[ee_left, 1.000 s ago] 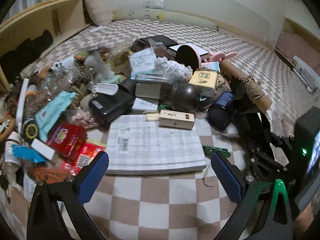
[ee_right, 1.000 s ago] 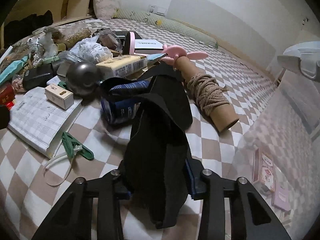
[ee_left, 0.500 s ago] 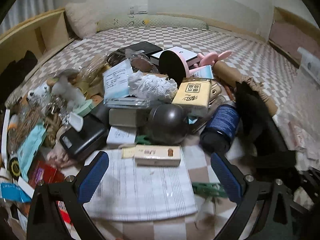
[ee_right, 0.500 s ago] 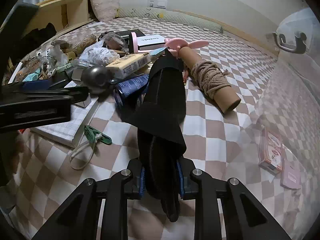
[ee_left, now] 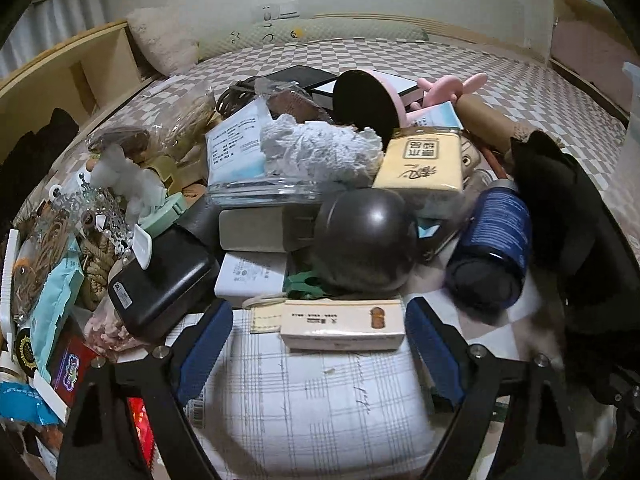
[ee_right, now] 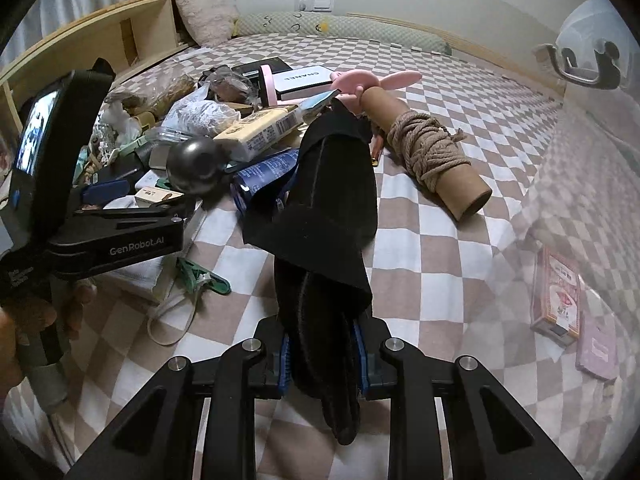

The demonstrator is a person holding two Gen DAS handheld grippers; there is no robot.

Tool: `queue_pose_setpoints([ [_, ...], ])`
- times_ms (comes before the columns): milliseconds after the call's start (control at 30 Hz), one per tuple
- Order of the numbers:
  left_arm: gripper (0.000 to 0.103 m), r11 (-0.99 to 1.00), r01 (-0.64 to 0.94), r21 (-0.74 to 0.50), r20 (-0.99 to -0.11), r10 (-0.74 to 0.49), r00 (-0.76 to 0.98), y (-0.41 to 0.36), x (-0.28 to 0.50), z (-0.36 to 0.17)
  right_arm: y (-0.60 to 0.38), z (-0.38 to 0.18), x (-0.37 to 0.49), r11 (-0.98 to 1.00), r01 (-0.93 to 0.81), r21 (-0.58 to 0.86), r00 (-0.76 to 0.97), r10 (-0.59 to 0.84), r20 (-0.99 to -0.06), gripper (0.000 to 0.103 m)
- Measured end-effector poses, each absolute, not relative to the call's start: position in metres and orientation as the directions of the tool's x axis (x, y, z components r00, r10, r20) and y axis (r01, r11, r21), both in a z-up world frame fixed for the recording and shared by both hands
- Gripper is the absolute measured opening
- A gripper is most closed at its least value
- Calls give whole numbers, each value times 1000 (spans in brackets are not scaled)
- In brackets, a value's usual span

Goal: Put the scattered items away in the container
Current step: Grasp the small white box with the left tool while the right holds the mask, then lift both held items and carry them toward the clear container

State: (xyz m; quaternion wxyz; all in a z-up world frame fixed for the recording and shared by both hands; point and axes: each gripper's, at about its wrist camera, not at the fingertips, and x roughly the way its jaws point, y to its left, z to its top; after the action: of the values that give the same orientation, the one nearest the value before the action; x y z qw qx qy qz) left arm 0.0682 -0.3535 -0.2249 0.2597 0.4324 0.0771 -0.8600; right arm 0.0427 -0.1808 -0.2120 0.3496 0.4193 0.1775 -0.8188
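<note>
- The left gripper (ee_left: 318, 346) was wide open, with nothing held. The small cream box (ee_left: 343, 324) lay right between its blue pads (ee_left: 204, 344), on top of the checked notebook (ee_left: 312, 412).
- The box's long side ran across, from one pad to the other. Its printed side faced the tongs.
- To do this well, I think the tongs should close slowly on the box's two short ends and lift straight up, so the round dark ball (ee_left: 364, 240) just behind does not roll.
- The right gripper (ee_right: 323, 356) was squeezed tight on a black cloth (ee_right: 328, 216). The cloth stuck out forward past the tips, pointing away.
- The clear container (ee_right: 588, 152) was to the right of those tongs.
</note>
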Motion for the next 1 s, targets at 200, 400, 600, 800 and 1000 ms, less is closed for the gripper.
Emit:
queue_pose_setpoints([
  [200,67,-866,499,45,-783,-340,-520,-349,71,-226,-179,-211,41,-698,716,6,-407,-424,-809,25],
  [400,55,-877,481,-5,-785,-295,-545,-348,75,-224,-179,-212,42,-707,706,-25,-461,-433,-775,25],
  [600,55,-869,492,-45,-784,-275,-557,-350,79,-219,-189,-215,46,-703,703,-110,-535,-421,-732,31],
  [800,55,-865,499,-50,-792,-270,-548,-351,84,-217,-199,-220,42,-701,695,-157,-566,-400,-721,30],
  [1000,55,-860,507,-58,-785,-275,-556,-352,88,-209,-195,-215,36,-711,694,-114,-538,-406,-739,22],
])
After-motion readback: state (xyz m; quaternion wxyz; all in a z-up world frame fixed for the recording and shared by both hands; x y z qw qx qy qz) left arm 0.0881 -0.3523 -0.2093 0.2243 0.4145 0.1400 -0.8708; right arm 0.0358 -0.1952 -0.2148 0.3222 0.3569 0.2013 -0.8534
